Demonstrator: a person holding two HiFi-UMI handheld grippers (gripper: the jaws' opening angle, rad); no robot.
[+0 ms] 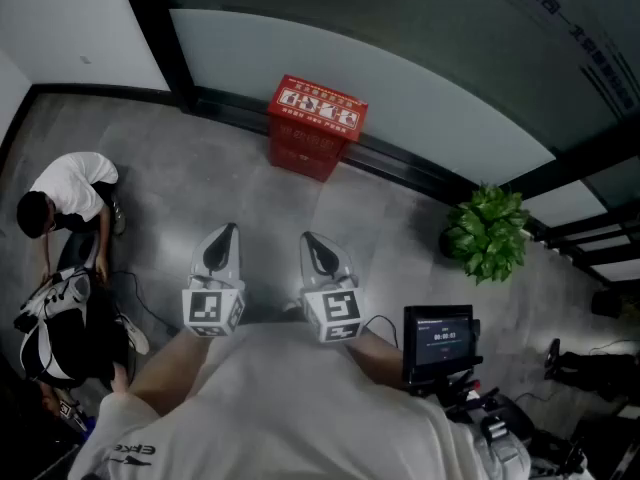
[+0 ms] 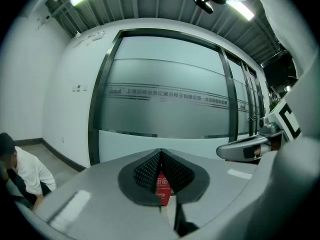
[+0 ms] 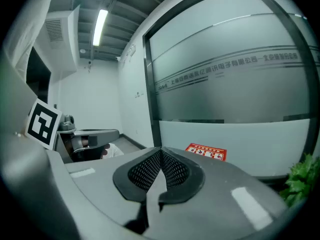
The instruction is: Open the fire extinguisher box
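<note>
Head view: fire extinguisher box (image 1: 317,126), closed

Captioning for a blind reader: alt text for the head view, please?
A red fire extinguisher box stands on the grey floor against a frosted glass wall. The left gripper and right gripper, both shut and empty, are held side by side short of it. A potted plant stands to its right; a person crouches at far left.
</note>
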